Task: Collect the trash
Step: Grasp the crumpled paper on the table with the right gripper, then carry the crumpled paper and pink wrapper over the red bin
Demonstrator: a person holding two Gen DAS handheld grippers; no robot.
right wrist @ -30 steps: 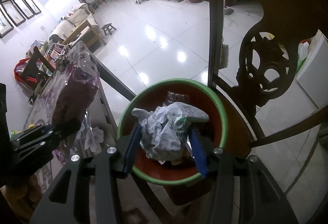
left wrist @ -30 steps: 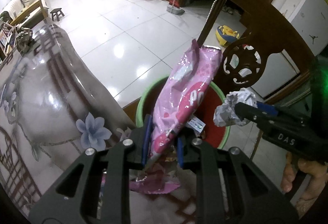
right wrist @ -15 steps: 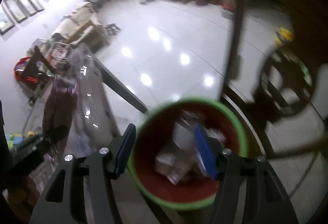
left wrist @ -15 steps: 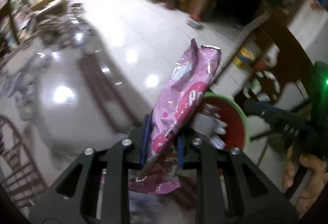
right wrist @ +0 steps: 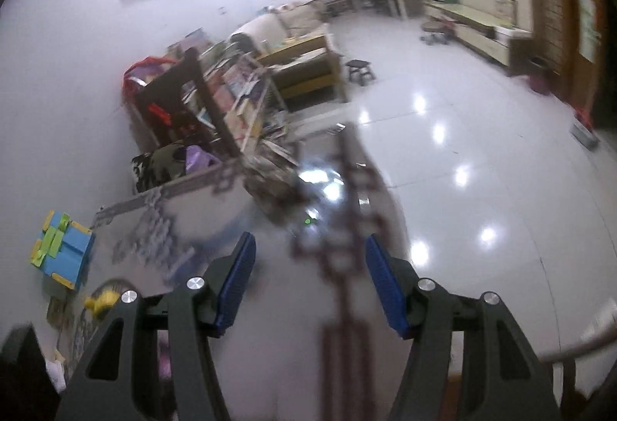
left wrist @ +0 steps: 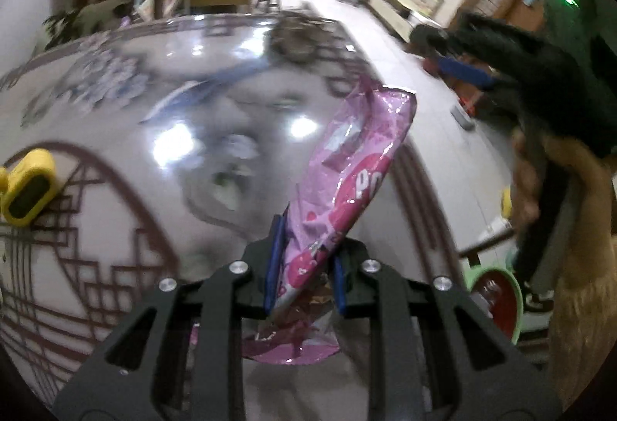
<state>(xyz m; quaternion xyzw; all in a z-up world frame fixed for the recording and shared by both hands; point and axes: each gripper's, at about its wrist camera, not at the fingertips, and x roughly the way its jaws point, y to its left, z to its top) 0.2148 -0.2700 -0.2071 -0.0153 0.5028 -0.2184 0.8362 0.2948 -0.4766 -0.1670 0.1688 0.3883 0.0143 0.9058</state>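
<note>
Low centre of the left wrist view, my left gripper (left wrist: 304, 263) is clamped on the pink wrapper (left wrist: 343, 189), blue pads pinching its lower third with a crumpled tail hanging below them. Wrapper's long axis runs from the pads up and to the right of the frame; its torn open end points toward the upper right, over the glossy patterned table (left wrist: 115, 135). Trash bin (left wrist: 501, 301), green rim with red inside, sits at lower right, beside and below the table edge, well apart from the wrapper. Right gripper (right wrist: 308, 278) shows its jaws apart with nothing between them, only the blurred table beneath; it also appears at upper right of the left view, hand under it. Judgement: the step in hand is carrying the wrapper to the bin. To do it well I would swing the left gripper toward lower right, get the hanging tail inside the rim before letting go, and tip the long axis downward so the light film drops in rather than drifting onto the floor. Heavy blur in both views.
</note>
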